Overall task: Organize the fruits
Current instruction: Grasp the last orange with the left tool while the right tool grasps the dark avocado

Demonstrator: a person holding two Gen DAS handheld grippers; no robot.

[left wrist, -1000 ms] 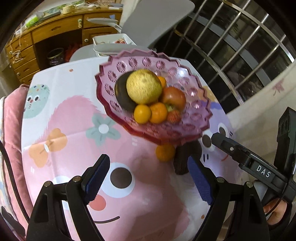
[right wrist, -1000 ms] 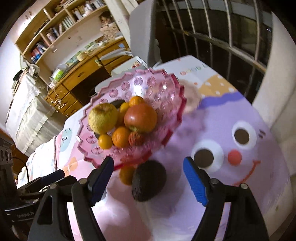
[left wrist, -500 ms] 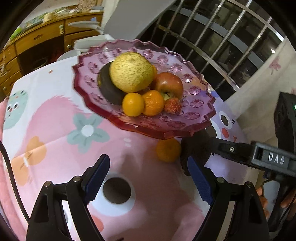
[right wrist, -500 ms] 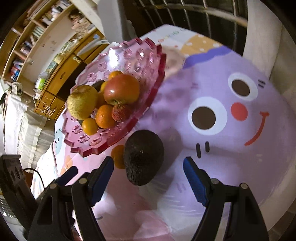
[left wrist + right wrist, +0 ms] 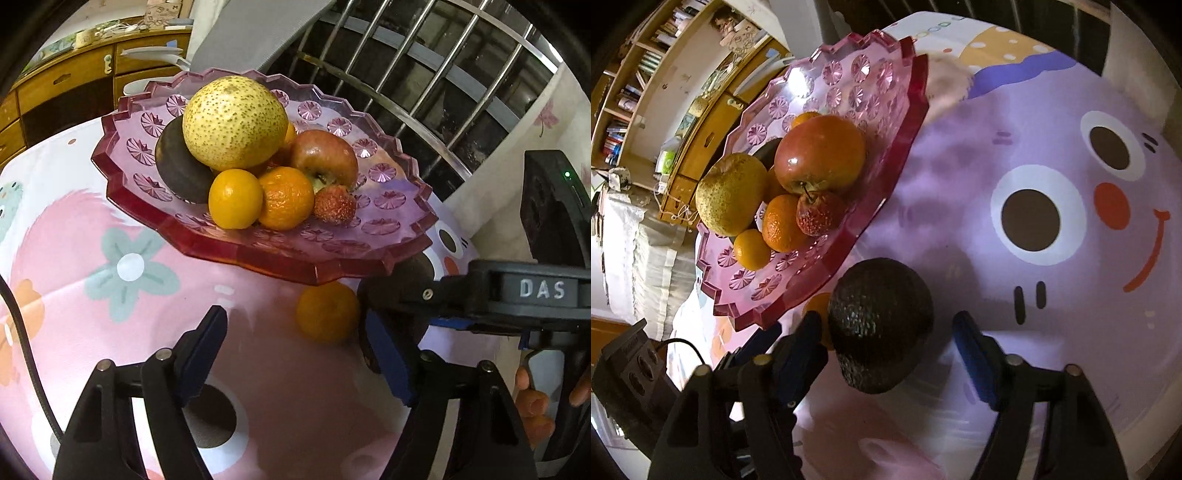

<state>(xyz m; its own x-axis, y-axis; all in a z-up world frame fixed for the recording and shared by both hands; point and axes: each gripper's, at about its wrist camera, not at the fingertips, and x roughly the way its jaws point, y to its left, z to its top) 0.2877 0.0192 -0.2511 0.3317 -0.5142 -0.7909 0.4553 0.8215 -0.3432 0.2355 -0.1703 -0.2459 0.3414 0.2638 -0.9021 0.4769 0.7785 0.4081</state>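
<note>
Fruit fills the pink faceted dish [image 5: 384, 225], which stands raised above the desk [image 5: 960, 192] on its cartoon-printed cloth: a large speckled yellow pear [image 5: 234, 122] sits highest, leaning on a dark round fruit [image 5: 177, 166] behind it, with a red apple [image 5: 325, 157] to one side and, along the near edge, a smooth orange [image 5: 234, 199], a wrinkled tangerine [image 5: 286, 199] and a small bumpy red fruit [image 5: 334, 205] touching one another. Two fruits lie outside the dish on the cloth, partly under its overhanging rim: a loose tangerine [image 5: 327, 312] and, just beside it, a dark pebbled avocado [image 5: 879, 332]. The right gripper [image 5: 886, 332] points down over the avocado with a blue pad on either side of it; its jaws have just been closing, yet a gap shows at the right-hand pad, and whether the other pad touches the skin cannot be told, so the fruit is bracketed rather than clearly pinched. The left gripper [image 5: 295, 339] stands apart as well, its jaws having just narrowed, with the loose tangerine ahead of the gap and nothing pressed between the pads. The right gripper's black body crosses the left wrist view, and fingers [image 5: 532, 406] of a hand curl round its handle. Beyond the desk stand wooden drawers [image 5: 66, 81] and a metal window grille [image 5: 443, 74].
</note>
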